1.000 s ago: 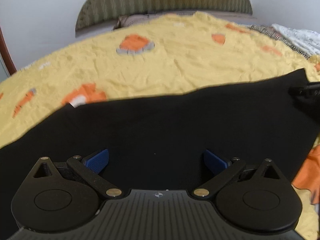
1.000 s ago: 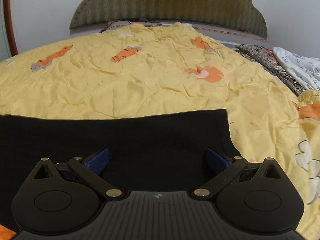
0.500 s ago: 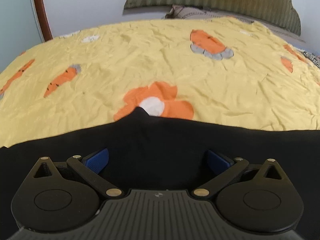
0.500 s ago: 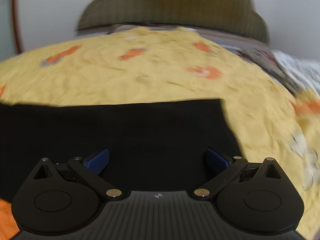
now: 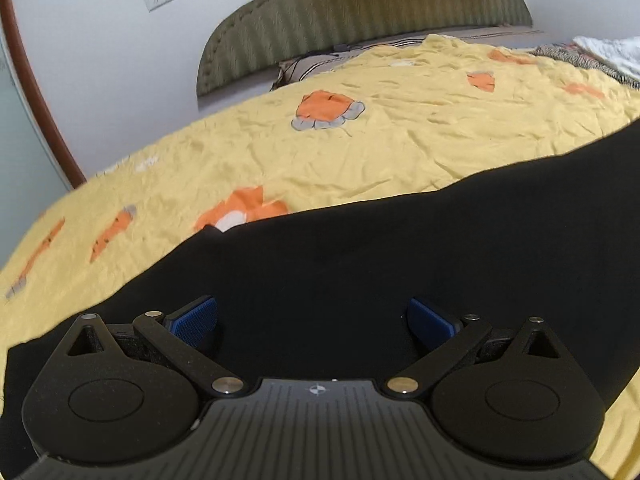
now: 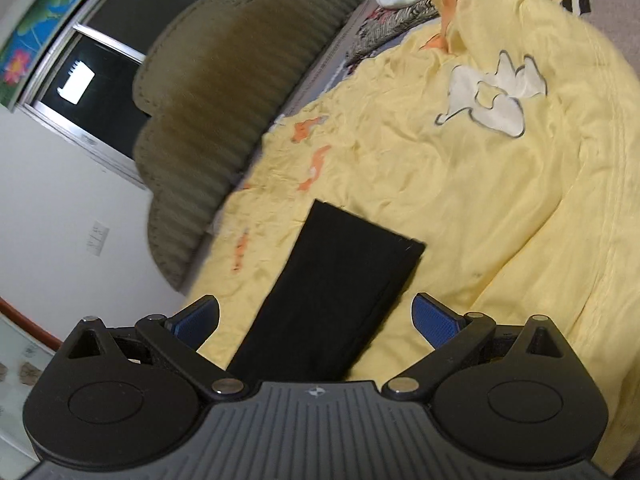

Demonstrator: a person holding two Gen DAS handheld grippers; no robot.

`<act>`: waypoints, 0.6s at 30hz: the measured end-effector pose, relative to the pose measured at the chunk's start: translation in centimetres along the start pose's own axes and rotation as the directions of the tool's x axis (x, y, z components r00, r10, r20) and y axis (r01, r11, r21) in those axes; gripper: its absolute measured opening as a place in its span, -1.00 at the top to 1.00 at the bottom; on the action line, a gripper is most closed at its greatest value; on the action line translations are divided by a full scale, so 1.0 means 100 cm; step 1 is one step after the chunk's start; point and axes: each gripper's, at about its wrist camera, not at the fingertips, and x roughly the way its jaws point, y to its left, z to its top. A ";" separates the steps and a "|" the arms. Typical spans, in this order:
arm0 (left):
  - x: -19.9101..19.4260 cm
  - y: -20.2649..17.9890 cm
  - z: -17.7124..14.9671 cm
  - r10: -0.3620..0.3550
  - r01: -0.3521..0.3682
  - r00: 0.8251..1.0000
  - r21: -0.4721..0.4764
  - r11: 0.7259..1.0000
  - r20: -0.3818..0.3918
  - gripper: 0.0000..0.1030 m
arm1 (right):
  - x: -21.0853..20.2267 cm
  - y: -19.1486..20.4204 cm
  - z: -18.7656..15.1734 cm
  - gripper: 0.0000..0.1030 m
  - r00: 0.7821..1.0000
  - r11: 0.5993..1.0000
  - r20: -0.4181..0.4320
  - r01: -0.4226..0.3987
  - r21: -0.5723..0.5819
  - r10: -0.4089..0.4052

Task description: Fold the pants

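Right wrist: pants (image 6: 336, 292), seemingly unlabelled.

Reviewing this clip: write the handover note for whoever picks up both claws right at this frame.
Left claw: open, empty, low over the black pants.
Right claw: open, empty, tilted, looking along the pants.
Pants lie flat as a long narrow strip on the yellow bedspread, hem end squared off; this looks like the lengthwise fold done.
Left: probably folding the strip end to end.
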 end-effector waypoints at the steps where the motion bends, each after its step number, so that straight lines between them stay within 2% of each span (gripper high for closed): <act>1: 0.002 0.002 0.000 -0.005 0.005 1.000 -0.010 1.000 -0.001 -1.00 | 0.002 0.002 0.000 -1.00 1.000 1.000 -0.006 0.010 -0.013 -0.010; 5: 0.010 0.014 0.000 -0.057 0.053 0.998 -0.119 0.991 -0.036 -1.00 | 0.015 0.006 0.004 -1.00 1.000 0.999 -0.017 0.010 -0.044 -0.010; 9: 0.013 0.024 -0.003 -0.100 0.091 0.994 -0.197 0.976 -0.037 -1.00 | 0.032 0.010 0.012 -0.93 0.998 0.993 0.027 0.052 -0.107 -0.049; 12: 0.013 0.024 -0.006 -0.101 0.095 0.995 -0.200 0.975 -0.018 -1.00 | 0.039 0.008 0.014 -0.49 0.995 0.989 0.049 0.091 -0.115 -0.085; 13: 0.012 0.023 -0.006 -0.098 0.093 0.995 -0.197 0.976 -0.013 -1.00 | 0.040 0.006 0.015 -0.02 0.995 0.989 0.040 0.097 -0.110 -0.093; 14: 0.012 0.022 -0.006 -0.095 0.091 0.995 -0.193 0.977 -0.010 -1.00 | 0.042 0.002 0.014 0.37 0.995 0.991 0.023 0.098 -0.091 -0.096; 17: 0.013 0.023 -0.004 -0.101 0.094 0.995 -0.201 0.975 -0.025 -1.00 | 0.040 -0.009 0.011 0.67 0.995 0.993 0.029 0.098 -0.064 -0.097; 18: 0.012 0.023 -0.002 -0.110 0.100 0.993 -0.207 0.973 -0.036 -0.99 | 0.039 -0.009 0.010 0.69 0.994 0.992 0.033 0.102 -0.070 -0.099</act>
